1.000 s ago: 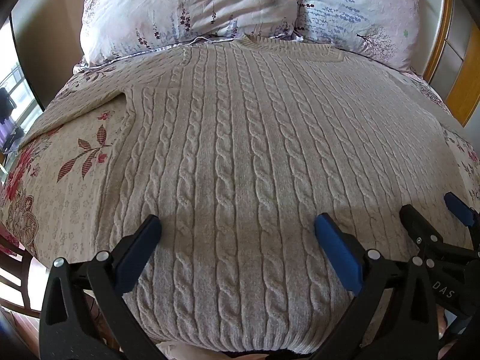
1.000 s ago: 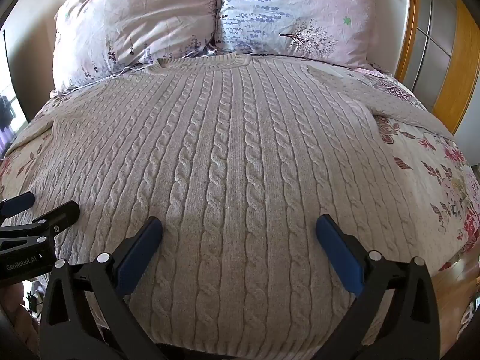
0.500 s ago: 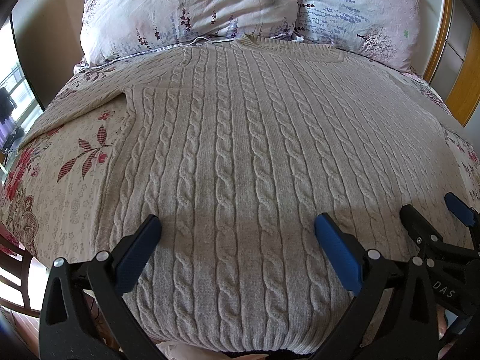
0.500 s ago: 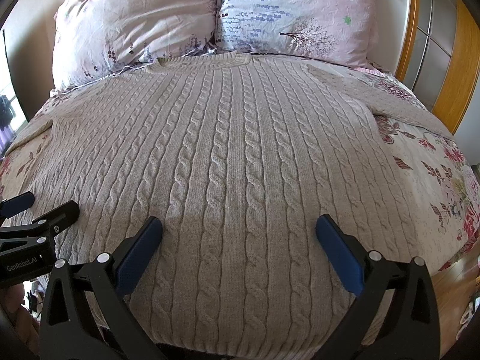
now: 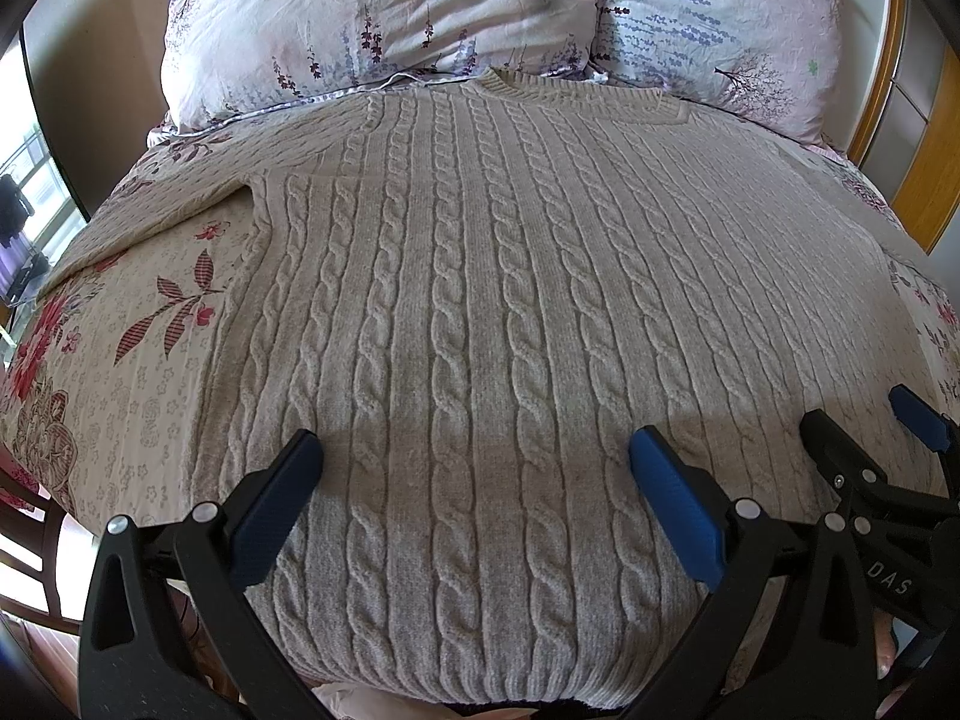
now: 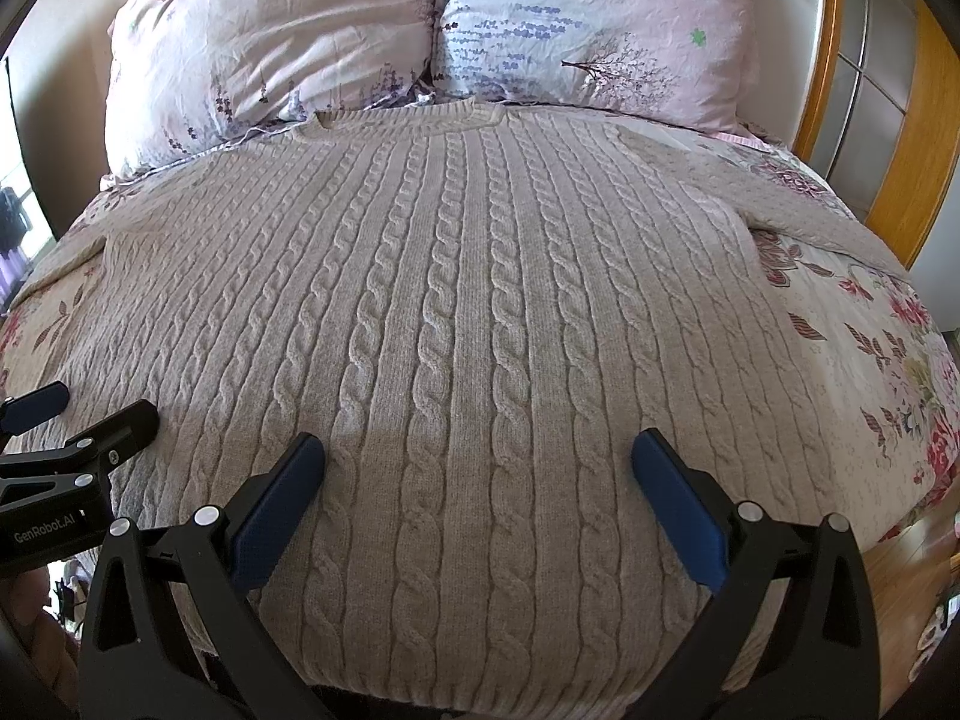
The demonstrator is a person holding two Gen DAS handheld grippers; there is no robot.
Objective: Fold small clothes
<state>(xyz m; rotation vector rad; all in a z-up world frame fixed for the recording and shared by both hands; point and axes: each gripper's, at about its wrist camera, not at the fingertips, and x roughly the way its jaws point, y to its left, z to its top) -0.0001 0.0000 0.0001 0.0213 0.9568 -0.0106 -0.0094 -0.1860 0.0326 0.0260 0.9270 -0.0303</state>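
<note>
A beige cable-knit sweater (image 5: 480,300) (image 6: 468,312) lies flat on the bed, neck toward the pillows, sleeves spread to both sides and hem at the near edge. My left gripper (image 5: 474,468) hovers open above the hem's left half, blue pads wide apart and holding nothing. My right gripper (image 6: 477,468) is open too, above the hem's right half. Each gripper shows in the other's view: the right gripper (image 5: 864,438) at the right edge, the left gripper (image 6: 90,414) at the left edge.
Two floral pillows (image 5: 384,18) (image 6: 588,18) lean at the head of the bed. A flowered bedsheet (image 5: 126,348) (image 6: 870,324) shows on both sides of the sweater. A wooden headboard frame (image 6: 918,138) stands at the right. A wooden chair (image 5: 24,546) is at lower left.
</note>
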